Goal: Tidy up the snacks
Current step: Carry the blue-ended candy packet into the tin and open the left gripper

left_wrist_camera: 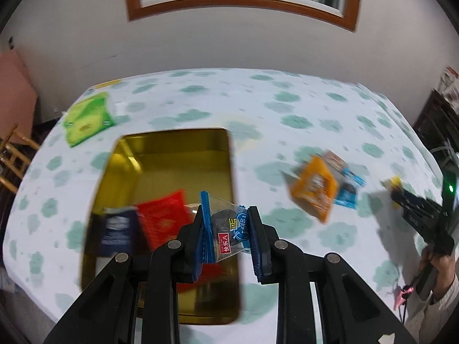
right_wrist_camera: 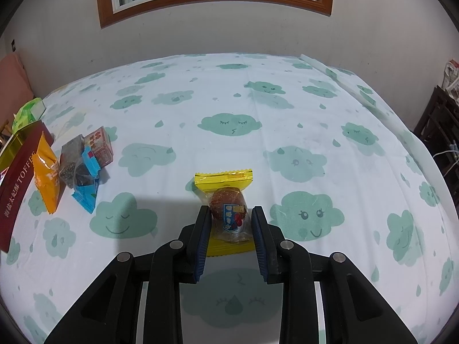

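Left gripper [left_wrist_camera: 226, 223]: we see its blue-padded fingers clenched on a blue-edged clear snack packet [left_wrist_camera: 229, 229], held above the near right part of the gold tin.

Packet writing: on its red tag we read "快乐八"; the larger blue characters beside it are too blurred for us to read.

Gold tin [left_wrist_camera: 172, 157]: open, on the cloud-print tablecloth [left_wrist_camera: 287, 100]. Inside we see a red packet [left_wrist_camera: 163, 218] and a dark navy packet [left_wrist_camera: 119, 229], side by side at the near end; their print is blurred.

Right gripper [right_wrist_camera: 229, 223]: its fingers stand apart, one on either side of a yellow-ended snack packet [right_wrist_camera: 226, 200] lying flat on the tablecloth. We cannot tell whether the pads touch the wrapper; nothing is lifted.

Yellow packet label: a brown round snack shows through the clear middle; the small blue label is unreadable to us.

Tin side [right_wrist_camera: 17, 177]: maroon, where we read "TOFFEE" and Chinese characters too small to make out with certainty.

Snack pile: just beside the tin we see an orange packet [right_wrist_camera: 47, 177], a blue packet [right_wrist_camera: 86, 192], a clear packet of dark seeds [right_wrist_camera: 71, 157] and a pink-printed packet [right_wrist_camera: 100, 146], overlapping.

Green packet [left_wrist_camera: 86, 117]: on the cloth beyond the tin's far left corner.
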Available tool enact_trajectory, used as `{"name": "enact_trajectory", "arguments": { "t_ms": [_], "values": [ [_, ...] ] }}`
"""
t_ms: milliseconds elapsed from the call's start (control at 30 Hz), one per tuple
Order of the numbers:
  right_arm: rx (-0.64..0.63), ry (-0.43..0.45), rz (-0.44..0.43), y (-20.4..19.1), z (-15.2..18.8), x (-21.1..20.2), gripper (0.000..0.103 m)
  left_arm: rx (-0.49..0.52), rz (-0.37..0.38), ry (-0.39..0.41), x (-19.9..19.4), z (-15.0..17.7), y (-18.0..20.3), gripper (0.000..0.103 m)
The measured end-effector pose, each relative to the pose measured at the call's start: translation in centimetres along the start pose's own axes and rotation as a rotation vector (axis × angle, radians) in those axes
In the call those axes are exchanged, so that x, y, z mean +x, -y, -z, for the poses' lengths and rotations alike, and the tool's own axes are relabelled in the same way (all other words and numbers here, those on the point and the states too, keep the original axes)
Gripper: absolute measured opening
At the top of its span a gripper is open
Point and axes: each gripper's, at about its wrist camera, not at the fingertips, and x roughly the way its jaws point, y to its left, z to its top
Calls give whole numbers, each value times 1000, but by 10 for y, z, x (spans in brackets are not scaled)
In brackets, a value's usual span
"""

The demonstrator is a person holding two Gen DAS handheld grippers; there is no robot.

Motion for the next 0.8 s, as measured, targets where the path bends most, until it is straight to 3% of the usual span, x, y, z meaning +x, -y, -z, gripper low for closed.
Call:
{"name": "enact_trajectory", "arguments": {
  "t_ms": [267, 433, 800],
  "values": [
    [2, 0, -2, 0, 0, 0, 30, -41, -95, -7, 13, -22, -62, 24],
    [2, 0, -2, -1, 0, 0, 30, -95, -31, -63, 31, -33, -85, 24],
    [3, -1, -4, 1, 0, 0, 31, -84, -76, -137, 85, -44, -98, 24]
  ]
}}
